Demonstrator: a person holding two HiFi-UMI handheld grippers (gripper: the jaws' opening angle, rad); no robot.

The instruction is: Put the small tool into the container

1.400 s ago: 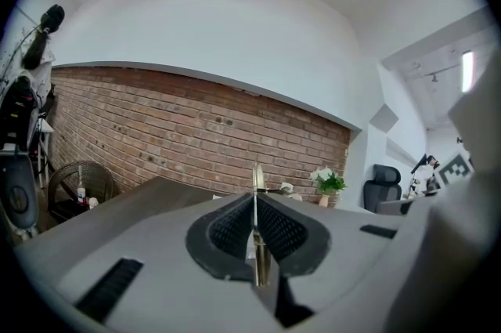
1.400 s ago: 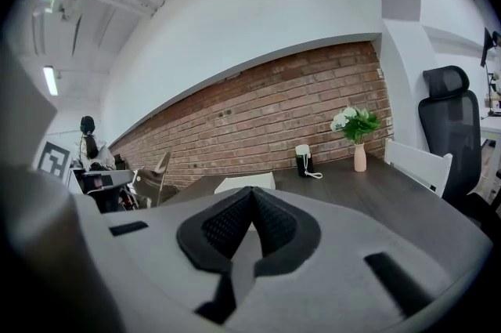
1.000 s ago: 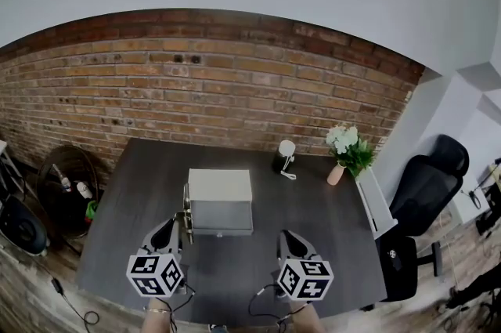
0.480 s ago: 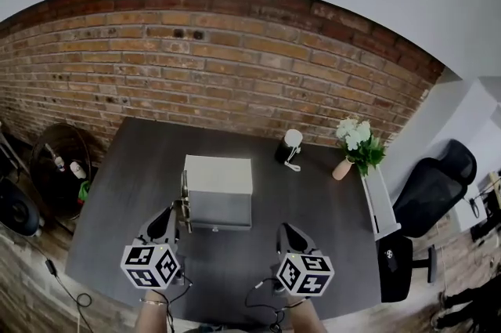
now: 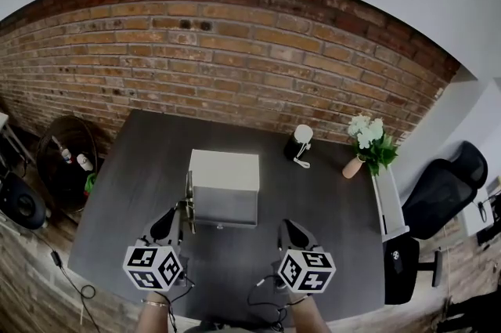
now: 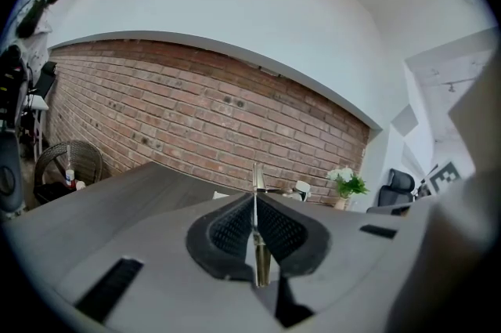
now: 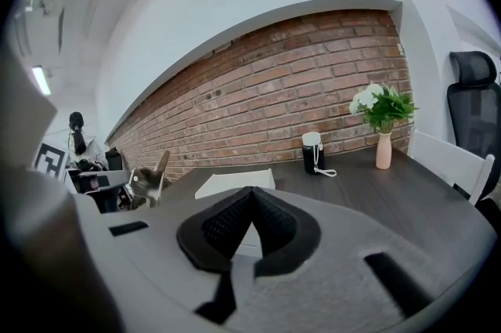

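Now pinches slim brass-coloured metal tool (image 6: 261, 261) in left gripper (image 5: 171, 218), beside white rectangular box's (image 5: 225, 182) front-left corner; holds right gripper (image 7: 250, 194) closed, empty, before box; black white-capped cylinder (image 5: 296, 145), pink flower vase (image 5: 354, 166) beyond box.

Tool (image 6: 261, 262) is a thin brass-ish stick, upright, pinched in the left gripper (image 6: 254, 206), just at 9 o'clock of the white-topped box (image 5: 225, 171) sitting mid-table.
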